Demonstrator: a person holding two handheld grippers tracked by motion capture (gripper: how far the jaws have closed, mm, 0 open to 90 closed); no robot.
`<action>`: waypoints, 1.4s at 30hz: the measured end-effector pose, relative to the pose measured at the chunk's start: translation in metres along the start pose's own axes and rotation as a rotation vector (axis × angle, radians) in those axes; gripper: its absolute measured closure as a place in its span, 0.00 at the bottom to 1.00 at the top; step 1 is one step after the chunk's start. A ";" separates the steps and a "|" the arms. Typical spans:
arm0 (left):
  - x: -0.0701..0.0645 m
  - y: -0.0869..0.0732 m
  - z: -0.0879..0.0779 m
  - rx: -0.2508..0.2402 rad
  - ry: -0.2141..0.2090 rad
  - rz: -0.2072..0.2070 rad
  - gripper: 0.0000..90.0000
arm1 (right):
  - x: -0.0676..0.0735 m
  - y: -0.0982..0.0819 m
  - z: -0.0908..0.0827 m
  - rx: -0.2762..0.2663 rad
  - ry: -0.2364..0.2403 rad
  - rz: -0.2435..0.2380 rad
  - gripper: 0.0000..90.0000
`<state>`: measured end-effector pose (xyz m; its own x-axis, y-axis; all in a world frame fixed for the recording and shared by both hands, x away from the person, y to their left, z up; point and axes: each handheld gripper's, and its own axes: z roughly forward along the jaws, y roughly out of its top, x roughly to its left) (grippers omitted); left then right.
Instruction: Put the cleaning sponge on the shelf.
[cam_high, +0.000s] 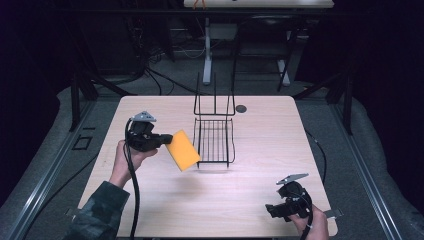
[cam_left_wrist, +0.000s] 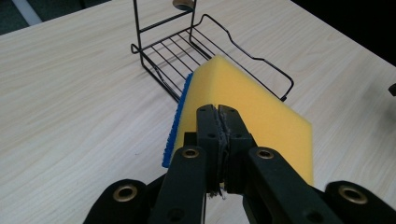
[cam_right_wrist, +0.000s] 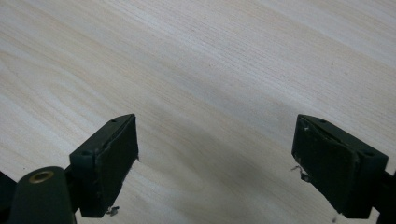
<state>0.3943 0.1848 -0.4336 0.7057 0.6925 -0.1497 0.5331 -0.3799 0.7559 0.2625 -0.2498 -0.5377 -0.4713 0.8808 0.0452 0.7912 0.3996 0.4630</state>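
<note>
A yellow sponge (cam_high: 183, 150) with a blue scrubbing layer hangs above the table, tilted, just left of the black wire rack (cam_high: 215, 135). My left gripper (cam_high: 167, 139) is shut on the sponge's near edge. In the left gripper view the jaws pinch the sponge (cam_left_wrist: 252, 100) tight, its blue side (cam_left_wrist: 176, 122) facing left, and the wire rack (cam_left_wrist: 187, 51) lies just beyond it. My right gripper (cam_high: 272, 210) rests low at the table's front right corner. In the right gripper view its jaws (cam_right_wrist: 215, 163) stand wide open over bare wood.
The wooden table (cam_high: 150, 200) carries the rack, whose tall wire back (cam_high: 215, 97) rises at its far end. A small dark round knob (cam_high: 241, 108) sits on the table behind the rack. Table edges drop to dark floor on all sides.
</note>
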 end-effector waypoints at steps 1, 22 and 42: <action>0.000 0.001 0.001 -0.004 -0.002 0.003 0.99 | 0.000 0.000 0.000 0.000 0.000 0.000 0.16; -0.003 0.027 0.023 -0.059 0.011 0.005 0.99 | 0.002 0.001 0.003 0.016 0.010 -0.012 0.16; -0.007 0.034 0.070 -0.077 -0.020 -0.075 0.99 | 0.002 0.000 0.003 0.019 0.010 -0.016 0.16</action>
<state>0.4406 0.1240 -0.4516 0.6743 0.7049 -0.2199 0.5483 -0.2785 0.7885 0.2629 -0.2474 -0.5398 -0.4881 0.8716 0.0467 0.7906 0.4188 0.4468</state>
